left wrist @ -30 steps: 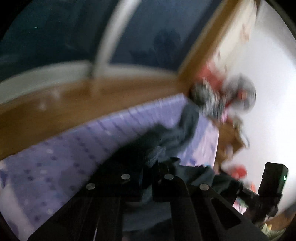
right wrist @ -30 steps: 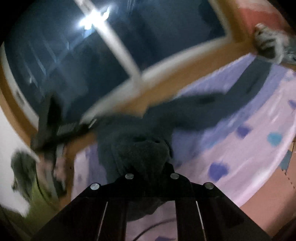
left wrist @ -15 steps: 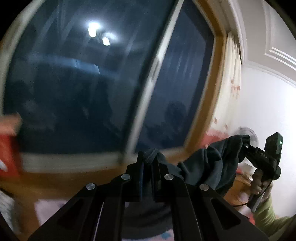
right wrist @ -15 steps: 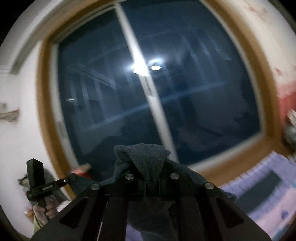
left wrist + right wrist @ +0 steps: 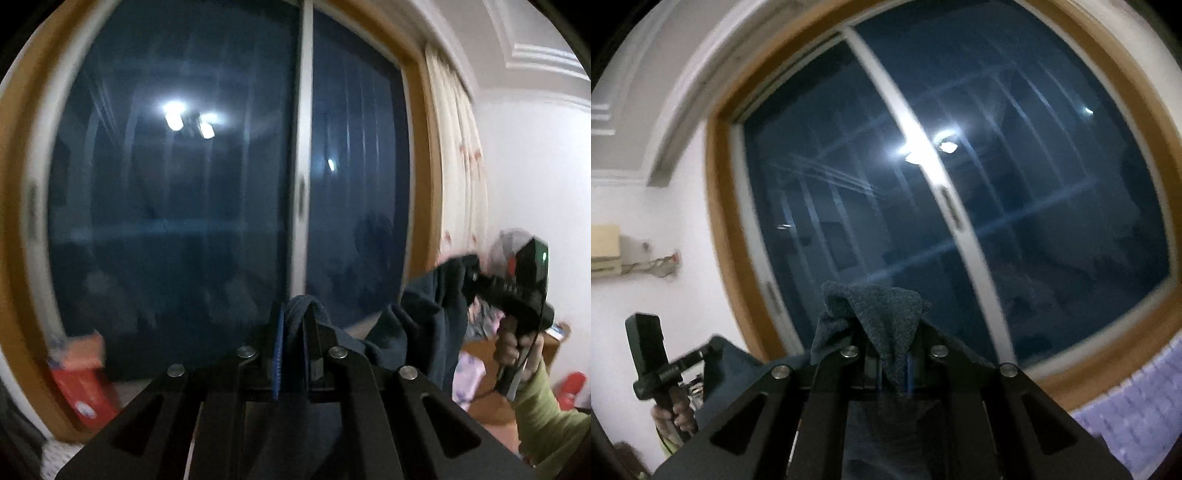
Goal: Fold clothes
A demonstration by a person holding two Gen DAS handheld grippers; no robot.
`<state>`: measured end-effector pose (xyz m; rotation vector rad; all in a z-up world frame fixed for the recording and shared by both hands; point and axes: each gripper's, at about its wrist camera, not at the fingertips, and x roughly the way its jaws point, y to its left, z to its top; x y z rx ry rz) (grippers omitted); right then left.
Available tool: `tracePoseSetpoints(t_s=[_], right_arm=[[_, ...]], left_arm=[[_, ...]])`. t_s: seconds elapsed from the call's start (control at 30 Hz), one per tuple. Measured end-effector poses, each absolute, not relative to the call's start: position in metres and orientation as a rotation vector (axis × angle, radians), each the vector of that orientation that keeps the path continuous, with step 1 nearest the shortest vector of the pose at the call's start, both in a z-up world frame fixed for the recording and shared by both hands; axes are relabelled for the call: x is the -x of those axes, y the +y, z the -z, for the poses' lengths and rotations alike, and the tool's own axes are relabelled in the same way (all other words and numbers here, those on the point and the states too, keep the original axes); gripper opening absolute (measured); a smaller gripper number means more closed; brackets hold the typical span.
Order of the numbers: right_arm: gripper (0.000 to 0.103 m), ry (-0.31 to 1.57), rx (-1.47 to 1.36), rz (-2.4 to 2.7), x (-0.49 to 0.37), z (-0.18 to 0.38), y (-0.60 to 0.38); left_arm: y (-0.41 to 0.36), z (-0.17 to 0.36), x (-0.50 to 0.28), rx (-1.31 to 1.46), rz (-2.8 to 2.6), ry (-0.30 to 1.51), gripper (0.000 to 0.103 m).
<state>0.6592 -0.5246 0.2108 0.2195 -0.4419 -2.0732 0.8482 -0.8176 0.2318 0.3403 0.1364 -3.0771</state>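
A dark navy garment (image 5: 417,325) hangs in the air, stretched between both grippers. My left gripper (image 5: 295,332) is shut on a bunched edge of it, which pokes up between the fingers. In the right wrist view my right gripper (image 5: 892,354) is shut on another corner of the garment (image 5: 882,314), its knit cloth rising above the fingertips. The right gripper (image 5: 469,275) also shows at the right of the left wrist view, held by a hand (image 5: 511,347) in a green sleeve. The left gripper (image 5: 709,349) appears at the lower left of the right wrist view.
Both cameras face a large dark window (image 5: 221,203) in a wooden frame (image 5: 716,206), with ceiling lights reflected in the glass. A cream curtain (image 5: 458,158) hangs to its right. A purple patterned bed cover (image 5: 1137,417) shows low right. A red box (image 5: 85,384) sits by the sill.
Both grippers have risen from the bed with the garment, lifting it into the air. The views swung up from the bed cover to the window.
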Motion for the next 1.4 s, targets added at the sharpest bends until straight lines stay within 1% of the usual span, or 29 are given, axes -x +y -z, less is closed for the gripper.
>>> tracePoseSetpoints(t_s=[0.1,0.17,0.2,0.23,0.27,0.3,0.37,0.43,0.47,0.53,0.63,0.7,0.73,0.8,0.83,0.9,0.97,1.03,1.13,1.2,1.23,1.33,1.4], right_arm=[[0.007,-0.431,-0.298,2.196,-0.630,-0.186,-0.500],[0.007,-0.396,-0.344,2.321,-0.601,-0.169,-0.479],[0.007,-0.377,-0.361,2.364,-0.590,-0.161,-0.470],[0.007,-0.357,-0.399,2.419,-0.572,-0.149,-0.456],[0.007,-0.332,-0.436,2.457,-0.557,-0.138,-0.448],[0.007,-0.305,-0.475,2.494,-0.542,-0.127,-0.439],[0.007,-0.205,-0.617,2.562,-0.500,-0.090,-0.422],[0.008,-0.087,-0.783,2.585,-0.463,-0.048,-0.412],[0.008,-0.003,-0.898,2.581,-0.440,-0.016,-0.409],[0.009,0.071,-1.033,2.567,-0.411,0.029,-0.405],[0.011,0.088,-1.238,2.540,-0.379,0.089,-0.389],[0.013,0.025,-1.263,2.506,-0.367,0.098,-0.383],[0.015,-0.006,-1.252,2.483,-0.370,0.098,-0.375],[0.027,-0.006,-1.225,2.474,-0.376,0.093,-0.373],[0.030,0.013,-1.198,2.481,-0.382,0.086,-0.372],[0.046,0.076,-1.112,2.498,-0.397,0.073,-0.376],[0.055,0.119,-1.045,2.511,-0.418,0.063,-0.380],[0.056,0.096,-1.016,2.505,-0.435,0.056,-0.383],[0.057,-0.028,-1.017,2.438,-0.459,0.048,-0.391],[0.062,-0.108,-1.060,2.340,-0.472,0.052,-0.405],[0.062,-0.131,-1.085,2.294,-0.476,0.056,-0.412],[0.062,-0.104,-1.204,2.192,-0.484,0.081,-0.447],[0.062,-0.126,-1.269,2.142,-0.486,0.094,-0.461]], left_arm=[[-0.805,-0.190,-0.794,-0.550,3.125,0.220,0.007],[-0.787,-0.150,-0.749,-0.697,3.167,0.288,0.008],[-0.776,-0.127,-0.723,-0.781,3.178,0.314,0.009],[-0.765,-0.105,-0.697,-0.866,3.186,0.340,0.014],[-0.757,-0.087,-0.683,-0.926,3.157,0.364,0.017],[-0.748,-0.069,-0.668,-0.985,3.127,0.387,0.018],[-0.731,-0.034,-0.639,-1.100,3.062,0.433,0.024],[-0.713,0.002,-0.610,-1.211,2.992,0.477,0.025],[-0.705,0.020,-0.596,-1.266,2.956,0.499,0.025],[-0.687,0.055,-0.567,-1.371,2.879,0.541,0.025],[-0.678,0.070,-0.579,-1.392,2.828,0.542,0.027],[-0.674,0.076,-0.591,-1.395,2.790,0.517,0.031],[-0.672,0.077,-0.601,-1.399,2.772,0.511,0.036],[-0.671,0.083,-0.616,-1.407,2.737,0.504,0.039],[-0.670,0.086,-0.629,-1.411,2.711,0.501,0.040],[-0.673,0.091,-0.650,-1.426,2.662,0.511,0.041],[-0.676,0.102,-0.666,-1.451,2.597,0.526,0.044],[-0.679,0.112,-0.678,-1.466,2.547,0.535,0.046],[-0.683,0.127,-0.695,-1.504,2.493,0.493,0.046],[-0.685,0.137,-0.703,-1.526,2.465,0.461,0.046],[-0.685,0.142,-0.706,-1.538,2.455,0.458,0.047],[-0.688,0.157,-0.712,-1.578,2.432,0.498,0.047],[-0.687,0.160,-0.715,-1.583,2.455,0.497,0.047]])
